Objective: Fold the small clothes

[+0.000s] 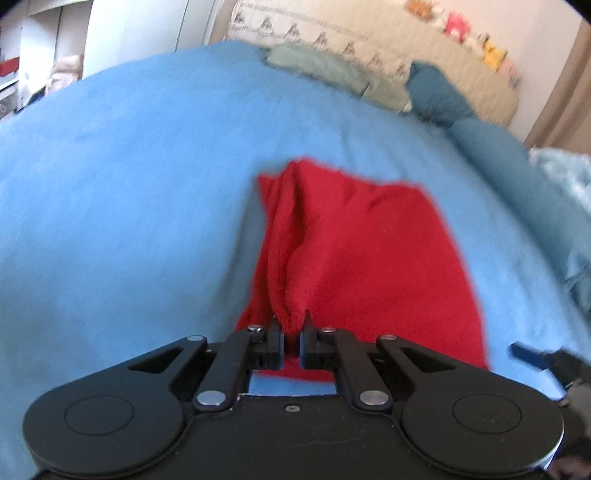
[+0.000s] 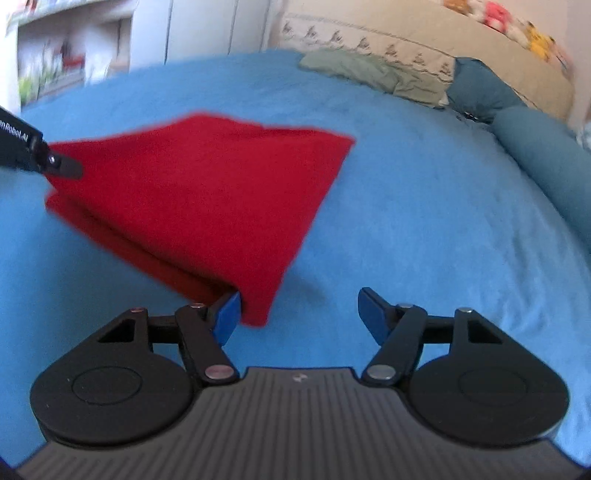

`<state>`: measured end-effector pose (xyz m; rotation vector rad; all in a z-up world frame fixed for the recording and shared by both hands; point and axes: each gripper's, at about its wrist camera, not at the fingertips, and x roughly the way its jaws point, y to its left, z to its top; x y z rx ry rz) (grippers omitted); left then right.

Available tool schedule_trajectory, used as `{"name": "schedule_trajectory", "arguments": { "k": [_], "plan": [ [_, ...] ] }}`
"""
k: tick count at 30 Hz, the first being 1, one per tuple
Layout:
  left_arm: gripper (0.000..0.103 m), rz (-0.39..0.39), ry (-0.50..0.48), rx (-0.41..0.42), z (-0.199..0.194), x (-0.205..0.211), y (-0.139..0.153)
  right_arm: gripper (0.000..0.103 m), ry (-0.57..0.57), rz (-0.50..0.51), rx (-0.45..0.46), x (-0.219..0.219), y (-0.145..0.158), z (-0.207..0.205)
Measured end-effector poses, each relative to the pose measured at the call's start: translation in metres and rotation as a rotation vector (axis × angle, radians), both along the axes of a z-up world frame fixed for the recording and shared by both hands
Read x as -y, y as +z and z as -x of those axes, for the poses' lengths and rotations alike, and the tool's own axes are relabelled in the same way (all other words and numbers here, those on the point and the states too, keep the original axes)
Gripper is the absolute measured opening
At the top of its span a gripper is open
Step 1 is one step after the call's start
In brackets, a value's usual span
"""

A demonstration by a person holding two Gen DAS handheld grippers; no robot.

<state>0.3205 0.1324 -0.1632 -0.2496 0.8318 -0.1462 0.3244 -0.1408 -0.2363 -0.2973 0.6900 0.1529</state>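
A small red cloth [image 1: 369, 254] lies on a blue bedspread [image 1: 110, 192]. My left gripper [image 1: 292, 325] is shut on a bunched corner of the red cloth and lifts it off the bed. In the right wrist view the red cloth [image 2: 207, 195] hangs as a raised sheet between both grippers. My right gripper [image 2: 299, 314] is open; its left fingertip [image 2: 227, 314] touches the cloth's near corner and its right finger is apart from the cloth. The left gripper's tip [image 2: 61, 166] shows at the far left, pinching the cloth.
A green garment [image 1: 325, 70] and a dark teal pillow [image 1: 439, 92] lie at the far side of the bed. A beige headboard cover [image 2: 424, 40] with soft toys stands behind. White cupboards [image 1: 110, 33] are at the back left.
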Motion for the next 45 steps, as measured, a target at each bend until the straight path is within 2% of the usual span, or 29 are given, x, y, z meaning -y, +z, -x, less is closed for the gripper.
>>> {"name": "schedule_trajectory", "arguments": {
  "k": [3,5,9,11,12,13,15,16,18,20,21,23,25,29,34,37,38,39,40,41,42,45],
  "plan": [
    [0.009,-0.011,0.005,0.021,0.005,0.002,-0.015,0.084,-0.026,-0.076,-0.030,0.015,-0.004,-0.004],
    [0.009,-0.036,0.001,0.024,0.005,0.006,-0.013,0.084,-0.022,-0.077,-0.037,0.020,-0.004,-0.005],
    [0.021,-0.056,-0.002,0.011,0.006,0.005,-0.003,0.084,0.011,-0.085,-0.067,0.027,0.000,-0.007],
    [0.037,-0.086,0.002,0.025,0.013,0.002,0.004,0.086,0.019,-0.121,-0.081,0.034,0.009,-0.003],
    [0.058,-0.146,0.020,0.040,0.017,0.002,0.010,0.087,0.021,-0.151,-0.089,0.038,0.016,-0.001],
    [0.073,-0.205,0.035,0.058,0.018,0.002,0.011,0.088,0.027,-0.188,-0.095,0.042,0.023,-0.001],
    [0.075,-0.281,0.060,0.084,0.019,-0.004,0.019,0.092,0.032,-0.239,-0.102,0.049,0.038,-0.002],
    [0.075,-0.277,0.066,0.087,0.018,-0.010,0.023,0.098,0.032,-0.260,-0.101,0.052,0.047,-0.004],
    [0.077,-0.210,0.072,0.104,0.010,-0.021,0.038,0.103,0.047,-0.305,-0.106,0.057,0.065,-0.011],
    [0.099,-0.139,0.050,0.128,-0.005,-0.027,0.054,0.103,0.051,-0.345,-0.126,0.058,0.079,-0.023],
    [0.103,-0.112,0.042,0.132,-0.014,-0.028,0.058,0.103,0.048,-0.369,-0.139,0.058,0.084,-0.034],
    [0.103,-0.045,0.000,0.092,-0.040,-0.029,0.061,0.103,0.027,-0.411,-0.172,0.058,0.090,-0.053],
    [0.103,-0.006,-0.029,0.019,-0.070,-0.028,0.057,0.103,-0.011,-0.469,-0.213,0.058,0.088,-0.077],
    [0.097,-0.010,-0.083,-0.064,-0.106,-0.017,0.038,0.103,-0.102,-0.587,-0.296,0.059,0.066,-0.117],
    [0.086,0.046,-0.086,-0.170,-0.132,-0.013,0.005,0.103,-0.137,-0.597,-0.334,0.048,0.039,-0.143],
    [0.085,0.083,-0.073,-0.161,-0.136,-0.015,-0.005,0.103,-0.134,-0.600,-0.345,0.045,0.025,-0.151],
    [0.081,0.094,-0.072,-0.156,-0.135,-0.015,-0.006,0.103,-0.130,-0.602,-0.343,0.044,0.022,-0.153],
    [0.068,0.110,-0.076,-0.157,-0.136,-0.015,-0.006,0.103,-0.121,-0.600,-0.338,0.043,0.020,-0.155],
    [0.054,0.135,-0.084,-0.166,-0.139,-0.013,-0.008,0.096,-0.110,-0.595,-0.329,0.041,0.020,-0.155],
    [0.047,0.157,-0.091,-0.171,-0.141,-0.011,-0.008,0.088,-0.095,-0.597,-0.328,0.039,0.021,-0.155],
    [0.040,0.165,-0.098,-0.176,-0.143,-0.009,-0.007,0.065,-0.070,-0.616,-0.339,0.037,0.021,-0.156],
    [0.028,0.131,-0.095,-0.168,-0.142,-0.002,0.002,0.045,-0.068,-0.577,-0.293,0.030,0.032,-0.150]
  ]
}}
